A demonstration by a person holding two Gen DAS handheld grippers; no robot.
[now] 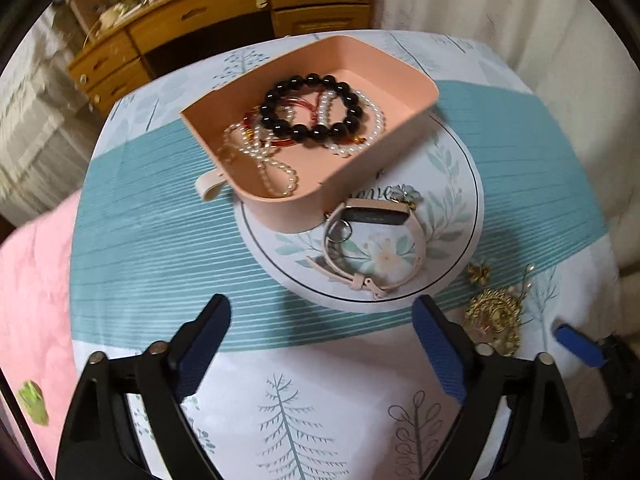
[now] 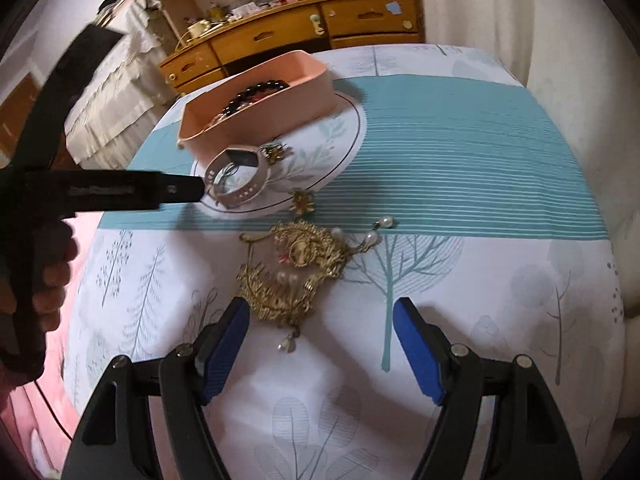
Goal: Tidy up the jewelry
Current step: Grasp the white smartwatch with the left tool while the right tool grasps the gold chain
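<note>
The pink tray point(image 1: 400, 148) looks like smooth matt plastic. In it lie glossy black beads point(image 1: 312, 106) and lustrous pearl strands point(image 1: 276, 176). The watch point(image 1: 376, 216) has a dark glassy face and a matt pale strap. The gold ornaments point(image 2: 296, 268) gleam like metal — rough, filigreed. The tablecloth point(image 2: 480, 152) is printed matt cloth; the dresser point(image 1: 208, 16) is varnished wood.

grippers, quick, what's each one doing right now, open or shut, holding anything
Left tool: open, nothing held, jaws wide over the tablecloth, short of the watch.
Right tool: open, nothing held, gold hair ornament just ahead.
</note>
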